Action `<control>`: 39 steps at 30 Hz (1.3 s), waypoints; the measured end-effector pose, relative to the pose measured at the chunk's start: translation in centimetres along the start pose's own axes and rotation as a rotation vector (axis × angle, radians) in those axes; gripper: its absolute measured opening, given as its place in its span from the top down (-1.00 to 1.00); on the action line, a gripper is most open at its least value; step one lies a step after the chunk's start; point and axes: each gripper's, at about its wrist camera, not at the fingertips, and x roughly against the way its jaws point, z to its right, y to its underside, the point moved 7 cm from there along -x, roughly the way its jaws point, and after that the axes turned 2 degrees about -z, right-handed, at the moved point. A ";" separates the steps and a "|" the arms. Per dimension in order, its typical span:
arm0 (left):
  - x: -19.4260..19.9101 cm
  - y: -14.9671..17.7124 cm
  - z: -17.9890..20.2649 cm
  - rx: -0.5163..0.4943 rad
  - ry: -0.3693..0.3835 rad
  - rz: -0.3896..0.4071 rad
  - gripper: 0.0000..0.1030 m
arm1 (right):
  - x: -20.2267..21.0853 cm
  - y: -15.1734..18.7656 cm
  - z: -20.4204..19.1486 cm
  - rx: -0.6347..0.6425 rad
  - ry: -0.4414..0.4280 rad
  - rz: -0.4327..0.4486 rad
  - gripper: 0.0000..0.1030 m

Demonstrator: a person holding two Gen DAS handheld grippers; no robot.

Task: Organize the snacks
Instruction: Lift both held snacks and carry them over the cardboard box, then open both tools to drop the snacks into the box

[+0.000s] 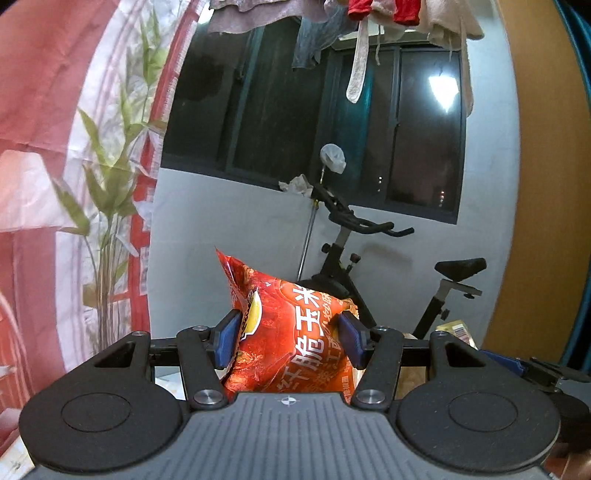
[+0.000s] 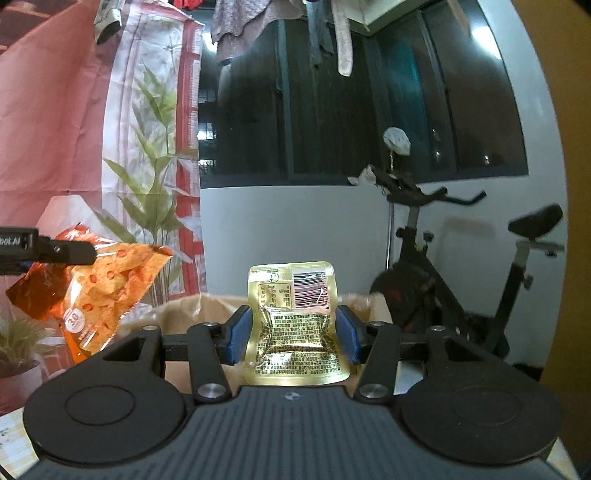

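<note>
While pinched between the left tool [image 1: 290, 338] pads, red snack bag [image 1: 291, 332] (crumpled)

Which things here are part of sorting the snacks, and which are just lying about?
Part of the job:
- red snack bag, held in the left claw
- gold snack packet, held in the right claw
- cardboard box

Just lying about:
- exercise bike
- hanging laundry
- bamboo-print curtain

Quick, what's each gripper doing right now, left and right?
Left gripper: closed on the red snack bag, held up in the air.
Right gripper: closed on the gold packet, held above the cardboard box.
</note>
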 end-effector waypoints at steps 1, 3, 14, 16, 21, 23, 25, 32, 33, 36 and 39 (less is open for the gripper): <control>-0.8 -0.2 0.1 0.002 -0.001 -0.006 -0.15 | -0.9 -0.2 0.0 0.008 0.000 -0.003 -0.01; -2.4 -0.3 0.3 -0.003 -0.012 -0.019 -0.15 | -2.7 -0.4 0.1 0.019 0.003 -0.014 -0.01; -9.4 1.6 0.6 -0.060 -0.060 -0.120 -0.16 | -9.7 1.6 2.3 -0.025 0.028 -0.151 -0.01; -10.1 2.4 0.7 -0.072 -0.057 -0.142 -0.17 | -10.2 2.3 2.6 -0.037 0.027 -0.179 -0.02; -10.9 3.3 0.2 -0.101 -0.072 -0.170 -0.25 | -10.3 3.2 3.0 -0.033 0.028 -0.211 -0.06; -10.9 3.2 0.1 -0.110 -0.079 -0.171 -0.43 | -10.3 3.3 3.2 -0.032 0.030 -0.220 -0.12; -10.5 3.0 0.1 -0.117 -0.079 -0.165 -0.51 | -10.1 3.3 3.2 -0.032 0.038 -0.227 -0.13; -8.4 2.6 0.1 -0.123 -0.067 -0.176 -0.63 | -8.4 2.7 2.8 -0.015 0.035 -0.224 -0.38; -8.0 2.6 0.0 -0.122 -0.065 -0.178 -0.63 | -8.2 2.6 2.7 -0.014 0.032 -0.224 -0.38; -6.5 2.7 -0.3 -0.121 -0.063 -0.184 -0.63 | -7.1 2.4 2.1 -0.005 0.022 -0.220 -0.38; -5.0 3.0 -1.1 -0.109 -0.061 -0.192 -0.62 | -5.7 2.4 1.5 -0.002 0.011 -0.219 -0.38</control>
